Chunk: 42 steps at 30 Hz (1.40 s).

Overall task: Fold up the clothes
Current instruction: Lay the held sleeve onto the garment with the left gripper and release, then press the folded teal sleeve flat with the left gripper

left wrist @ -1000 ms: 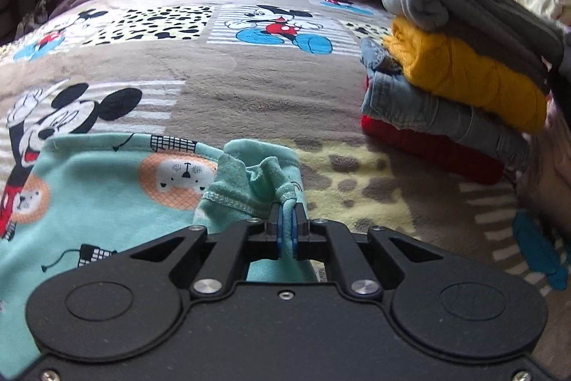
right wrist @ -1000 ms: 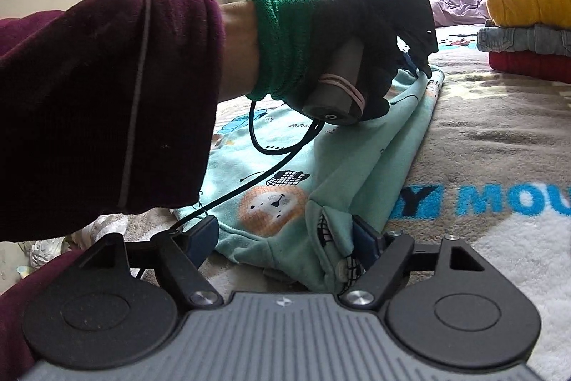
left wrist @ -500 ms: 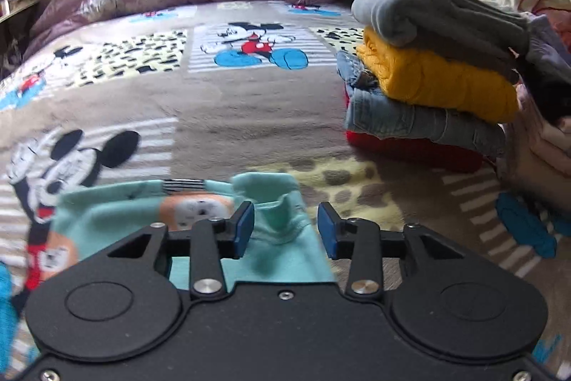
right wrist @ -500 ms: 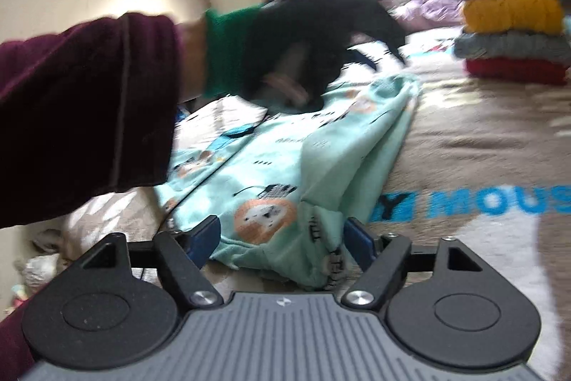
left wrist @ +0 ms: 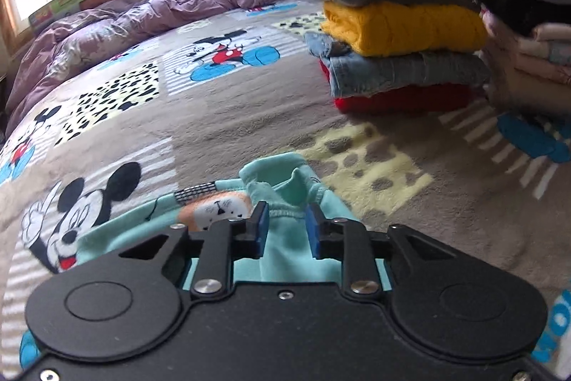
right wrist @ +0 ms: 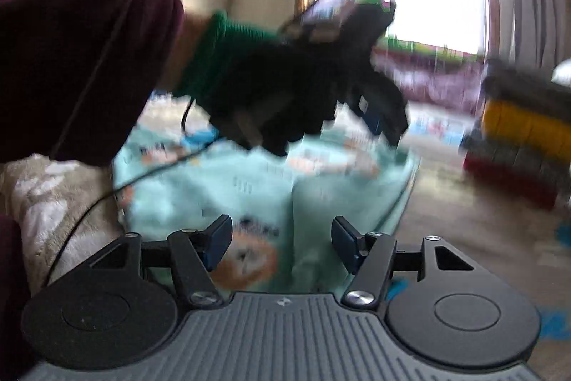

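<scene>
The left hand-held gripper point(left wrist: 284, 226) has let go! A second ago its blue pads were pinched tight on the bunched hem of the mint-green printed garment point(left wrist: 285, 256); now the jaws stand apart with nothing between them, and the crumpled hem lies just ahead of the pads on the cartoon-print fleece bed cover point(left wrist: 221, 116). The right hand-held gripper point(right wrist: 278, 247) is spread wide too, holding nothing, hovering over the near end of the same garment, which lies doubled lengthwise on the bed. The right view is blurred, and the gloved hand point(right wrist: 271, 102) carrying the left tool has risen off the cloth. So that fold looks laid down and released. Off to the side waits the stack of folded clothes point(left wrist: 403, 38), grey over yellow over denim over red, well apart from the garment.
</scene>
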Each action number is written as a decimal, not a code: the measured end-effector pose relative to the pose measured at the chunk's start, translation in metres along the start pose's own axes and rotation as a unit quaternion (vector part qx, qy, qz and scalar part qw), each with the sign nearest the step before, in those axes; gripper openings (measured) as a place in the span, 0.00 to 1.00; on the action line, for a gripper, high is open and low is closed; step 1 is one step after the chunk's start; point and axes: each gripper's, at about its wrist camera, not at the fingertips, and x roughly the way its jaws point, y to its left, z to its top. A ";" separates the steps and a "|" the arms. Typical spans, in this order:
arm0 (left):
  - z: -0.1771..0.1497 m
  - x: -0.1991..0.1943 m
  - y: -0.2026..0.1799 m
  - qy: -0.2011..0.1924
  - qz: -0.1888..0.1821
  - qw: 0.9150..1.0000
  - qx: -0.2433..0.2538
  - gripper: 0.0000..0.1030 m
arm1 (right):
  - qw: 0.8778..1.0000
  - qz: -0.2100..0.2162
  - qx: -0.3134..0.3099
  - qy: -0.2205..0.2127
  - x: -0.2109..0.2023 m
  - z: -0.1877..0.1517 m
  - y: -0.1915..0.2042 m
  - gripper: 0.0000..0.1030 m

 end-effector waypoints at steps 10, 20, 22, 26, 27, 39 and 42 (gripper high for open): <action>0.020 0.054 0.036 0.029 0.008 0.996 -0.084 0.16 | 0.998 0.022 0.035 0.037 0.016 -0.004 -0.010 0.65; 0.019 0.013 0.005 0.010 -0.024 1.000 -0.014 0.15 | 0.999 0.020 0.037 0.029 0.013 -0.005 -0.007 0.65; 0.020 0.028 0.005 0.025 -0.014 0.999 -0.025 0.15 | 0.999 0.021 0.035 0.029 0.013 -0.005 -0.006 0.65; 0.023 0.058 0.004 0.055 0.006 0.997 -0.045 0.15 | 0.999 0.022 0.035 0.030 0.013 -0.004 -0.006 0.65; 0.025 0.063 0.006 0.059 0.008 0.997 -0.048 0.15 | 0.999 0.023 0.035 0.032 0.013 -0.004 -0.006 0.65; 0.016 -0.013 -0.007 0.003 -0.027 0.999 -0.025 0.11 | 0.999 0.026 0.033 0.033 0.013 -0.004 -0.006 0.69; 0.002 -0.020 -0.029 0.010 -0.049 0.999 0.014 0.11 | 0.998 0.027 0.035 0.032 0.013 -0.003 -0.007 0.69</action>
